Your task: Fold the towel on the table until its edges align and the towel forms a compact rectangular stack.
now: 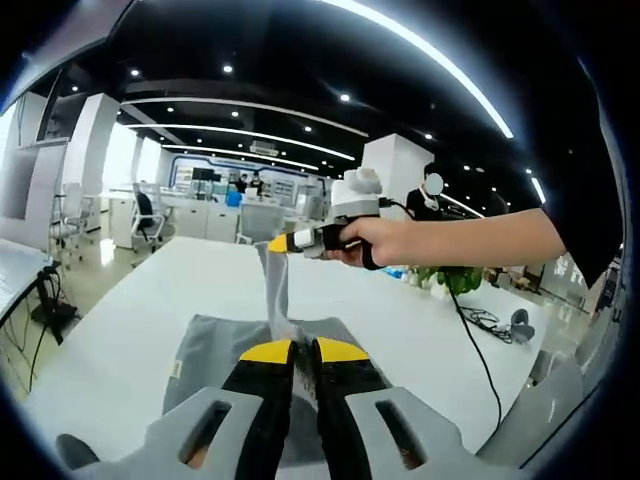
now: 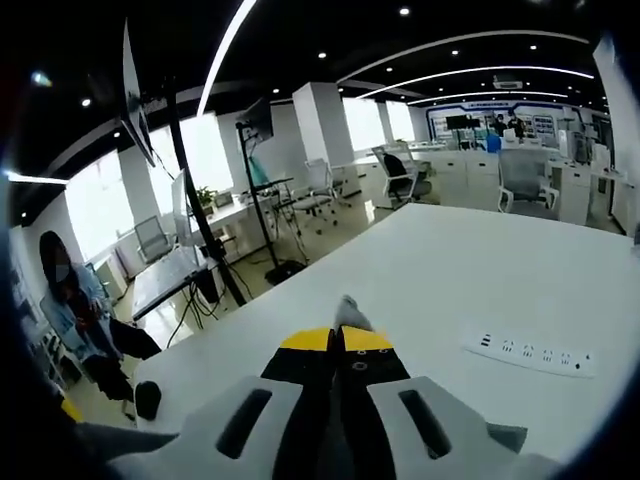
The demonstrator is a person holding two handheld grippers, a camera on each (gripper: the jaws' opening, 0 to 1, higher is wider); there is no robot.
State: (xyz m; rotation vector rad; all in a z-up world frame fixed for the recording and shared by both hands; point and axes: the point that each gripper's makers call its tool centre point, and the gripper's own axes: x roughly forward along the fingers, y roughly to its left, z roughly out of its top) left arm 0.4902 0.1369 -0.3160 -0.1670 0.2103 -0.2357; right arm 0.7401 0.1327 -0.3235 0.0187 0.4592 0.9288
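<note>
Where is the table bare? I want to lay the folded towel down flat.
The table is bare left of the towel, out to its left edge, and beyond it toward the far end. Right of the towel it is bare up to the cable. The power strip takes one spot; the middle is crowded by towel and both tongs.

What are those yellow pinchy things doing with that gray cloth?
A person holds a pinching tool in each hand and is folding a gray towel on a white table. The left gripper is shut on one part of the towel near the table. The right gripper, held in the person's hand, pinches another part and lifts it up. The fold isn't finished yet.
</note>
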